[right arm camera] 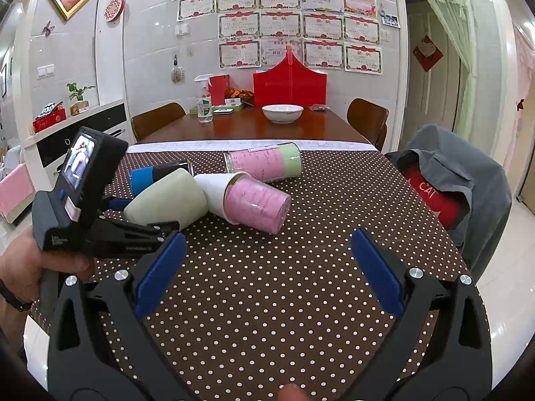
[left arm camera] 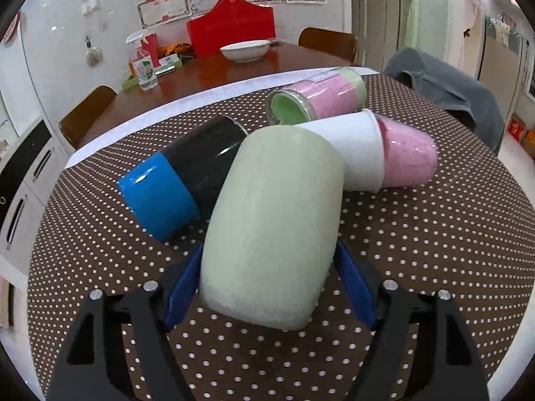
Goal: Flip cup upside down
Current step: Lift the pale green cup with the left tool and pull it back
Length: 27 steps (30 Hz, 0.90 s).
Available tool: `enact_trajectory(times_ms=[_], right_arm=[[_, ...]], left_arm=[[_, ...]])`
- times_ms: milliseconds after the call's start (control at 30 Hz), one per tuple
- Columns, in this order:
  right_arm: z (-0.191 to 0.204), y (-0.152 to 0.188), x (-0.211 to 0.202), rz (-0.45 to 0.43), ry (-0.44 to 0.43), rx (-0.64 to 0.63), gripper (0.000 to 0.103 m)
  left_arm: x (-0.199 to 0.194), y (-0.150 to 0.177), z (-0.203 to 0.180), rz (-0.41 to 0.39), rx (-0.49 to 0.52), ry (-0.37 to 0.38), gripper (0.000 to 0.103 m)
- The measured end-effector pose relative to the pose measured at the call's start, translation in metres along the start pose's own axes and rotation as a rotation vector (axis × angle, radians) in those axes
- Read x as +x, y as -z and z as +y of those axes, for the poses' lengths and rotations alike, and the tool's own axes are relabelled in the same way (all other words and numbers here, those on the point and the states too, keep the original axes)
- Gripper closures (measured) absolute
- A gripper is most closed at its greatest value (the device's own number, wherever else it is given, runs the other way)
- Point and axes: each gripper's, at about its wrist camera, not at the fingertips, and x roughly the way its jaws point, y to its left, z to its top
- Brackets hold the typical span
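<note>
Between the blue pads of the left gripper (left arm camera: 267,287), a pale green matte plastic cup (left arm camera: 274,227) is clamped near one end, tilted away from the camera with its far end leaning toward the other cups. In the right wrist view the same cup (right arm camera: 167,197) is seen held at an angle above the brown tablecloth with white polka dots (right arm camera: 267,284).

Just behind it, a black cylindrical cup with a glossy blue band (left arm camera: 180,177) is seen lying on its side, touching or nearly touching the green cup. To the right, a white paper cup (left arm camera: 351,150) lies on its side with a pink frosted cup (left arm camera: 408,157) nested in its mouth. Farther back, a clear tube with pink and green sections (left arm camera: 314,100) lies across the cloth.

The right gripper (right arm camera: 267,267) is held wide open over bare cloth, with nothing between its pads, well apart from the cups.

Beyond, a white ceramic bowl (right arm camera: 282,112) stands on a wooden dining table (right arm camera: 254,127).
</note>
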Motion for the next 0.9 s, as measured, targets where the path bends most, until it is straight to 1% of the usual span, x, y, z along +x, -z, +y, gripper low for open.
enact_trajectory(times_ms=[100,367,700,900], right_arm=[[0.000,0.001,0.000,0.003,0.001,0.003,0.006],[0.000,0.001,-0.003,0.002,0.000,0.001,0.006],[-0.001,0.002,-0.014,-0.010,0.002,-0.005,0.006],[-0.003,0.003,-0.021,-0.017,0.004,-0.009,0.006]], left_arm=[[-0.003,0.004,-0.003,-0.007,0.007,-0.001,0.028],[-0.020,0.023,-0.004,-0.026,-0.011,0.029,0.028],[-0.059,0.051,-0.014,-0.073,-0.004,0.047,0.029],[-0.092,0.067,-0.026,-0.118,0.008,0.057,0.029]])
